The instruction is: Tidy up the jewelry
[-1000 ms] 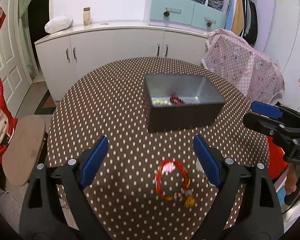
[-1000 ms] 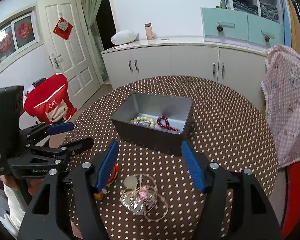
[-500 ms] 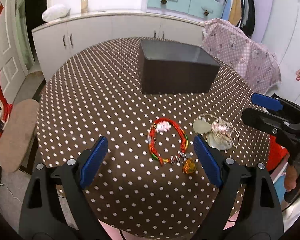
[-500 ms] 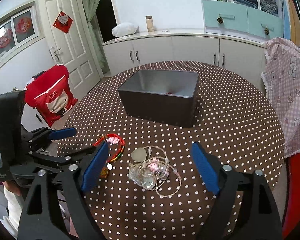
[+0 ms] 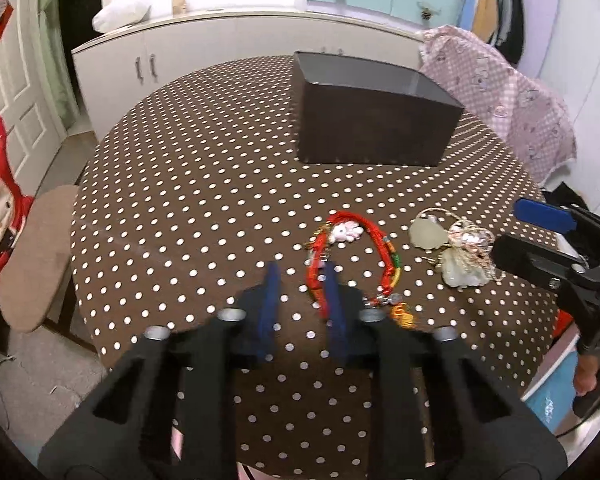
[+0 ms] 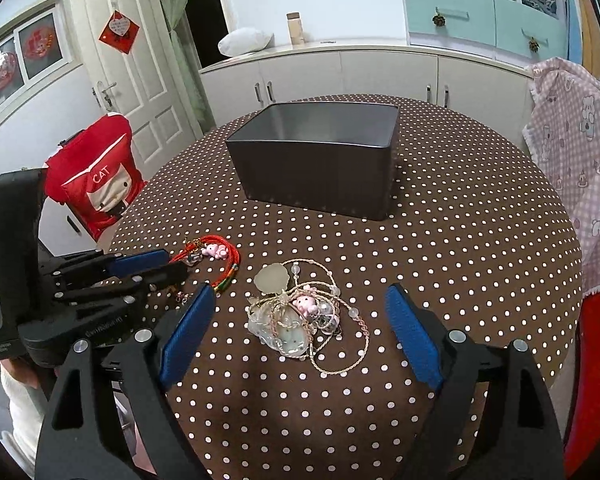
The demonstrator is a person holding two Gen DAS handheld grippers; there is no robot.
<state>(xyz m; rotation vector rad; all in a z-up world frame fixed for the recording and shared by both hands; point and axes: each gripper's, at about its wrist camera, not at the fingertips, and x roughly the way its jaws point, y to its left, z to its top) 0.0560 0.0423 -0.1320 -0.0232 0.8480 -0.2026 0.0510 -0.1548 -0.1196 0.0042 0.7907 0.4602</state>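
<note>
A red cord bracelet [image 5: 380,240] with a pink charm and a yellow tassel lies on the dotted tablecloth. My left gripper [image 5: 300,270] is low over it and its jaws are closing. The bracelet's left strand lies between the blue pads, close to the right pad [image 5: 334,300], and a gap still shows. To the right lies a tangle of pale necklaces [image 6: 296,320] with a frosted pendant and a pink charm. My right gripper [image 6: 300,292] hangs open above it, one finger on each side. A dark metal box [image 6: 316,176] stands farther back, its contents hidden.
The round table [image 6: 460,240] ends close behind both grippers. A chair with a red cover [image 6: 96,184] stands at the left and a pink checked cloth [image 6: 572,152] hangs at the right. White cabinets [image 6: 340,72] line the far wall.
Both grippers have sunk toward the table and the box now shows side-on. The left jaws have swung in from wide to narrow around the red cord. The right jaws widened a little.
</note>
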